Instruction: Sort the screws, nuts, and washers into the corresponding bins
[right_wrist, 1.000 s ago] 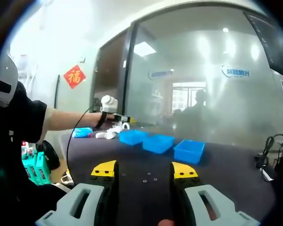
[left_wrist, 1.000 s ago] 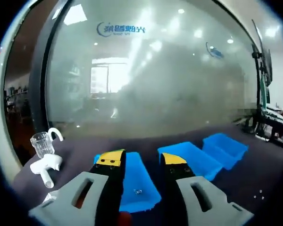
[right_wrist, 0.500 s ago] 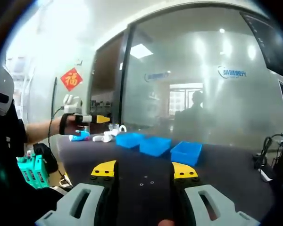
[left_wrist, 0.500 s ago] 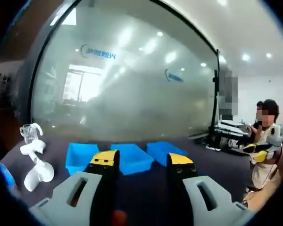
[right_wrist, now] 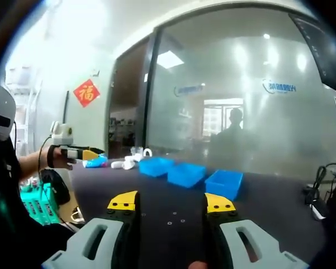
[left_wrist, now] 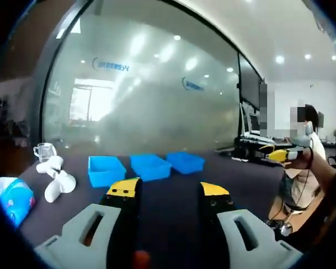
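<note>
Above the dark table (right_wrist: pixel 157 190), both grippers (left_wrist: pixel 167 190) (right_wrist: pixel 171 202) are being held wide open and empty; small hardware pieces (right_wrist: pixel 172 218) likely await picking next, for the blue bins (right_wrist: pixel 186 172).

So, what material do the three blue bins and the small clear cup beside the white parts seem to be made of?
The three blue bins look like moulded plastic: one even, saturated colour, thin walls and a soft, mostly matte sheen. The clear cup is see-through, so glass or clear plastic; it is too small to tell which. The white parts beside it look like smooth plastic, perhaps pipe fittings.
</note>
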A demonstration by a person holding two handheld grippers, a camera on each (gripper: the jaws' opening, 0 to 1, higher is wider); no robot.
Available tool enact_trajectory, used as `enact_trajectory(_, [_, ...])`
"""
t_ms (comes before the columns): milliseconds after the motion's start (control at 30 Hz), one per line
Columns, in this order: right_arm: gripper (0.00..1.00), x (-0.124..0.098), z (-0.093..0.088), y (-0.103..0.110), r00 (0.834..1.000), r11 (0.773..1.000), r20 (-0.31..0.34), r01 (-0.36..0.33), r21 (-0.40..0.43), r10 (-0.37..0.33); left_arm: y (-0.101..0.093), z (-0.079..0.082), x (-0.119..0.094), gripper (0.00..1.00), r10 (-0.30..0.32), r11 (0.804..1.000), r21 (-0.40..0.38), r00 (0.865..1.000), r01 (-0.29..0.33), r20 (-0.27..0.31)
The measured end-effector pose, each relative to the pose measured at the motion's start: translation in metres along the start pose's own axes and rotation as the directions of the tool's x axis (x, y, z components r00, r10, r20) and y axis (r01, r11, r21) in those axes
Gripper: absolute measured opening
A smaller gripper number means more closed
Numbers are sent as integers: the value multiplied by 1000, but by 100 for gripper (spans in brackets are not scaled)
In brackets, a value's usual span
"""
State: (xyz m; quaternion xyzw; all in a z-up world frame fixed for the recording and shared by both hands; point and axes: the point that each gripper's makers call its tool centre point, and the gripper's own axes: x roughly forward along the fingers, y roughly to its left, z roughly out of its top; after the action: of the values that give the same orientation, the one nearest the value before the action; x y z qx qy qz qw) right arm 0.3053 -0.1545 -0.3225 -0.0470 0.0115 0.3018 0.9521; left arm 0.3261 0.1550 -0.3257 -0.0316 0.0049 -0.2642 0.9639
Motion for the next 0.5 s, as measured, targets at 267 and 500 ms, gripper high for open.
enact_trajectory(267, [40, -2, -8, -3, 999, 1000, -43, -17, -5, 17, 8, -8, -20, 39, 2, 999, -40, 1000, -3, -26])
enact_trajectory(500, [40, -4, -16, -7, 992, 998, -110, -61, -7, 60, 0, -8, -23, 39, -30, 1000, -7, 999, 30, -44])
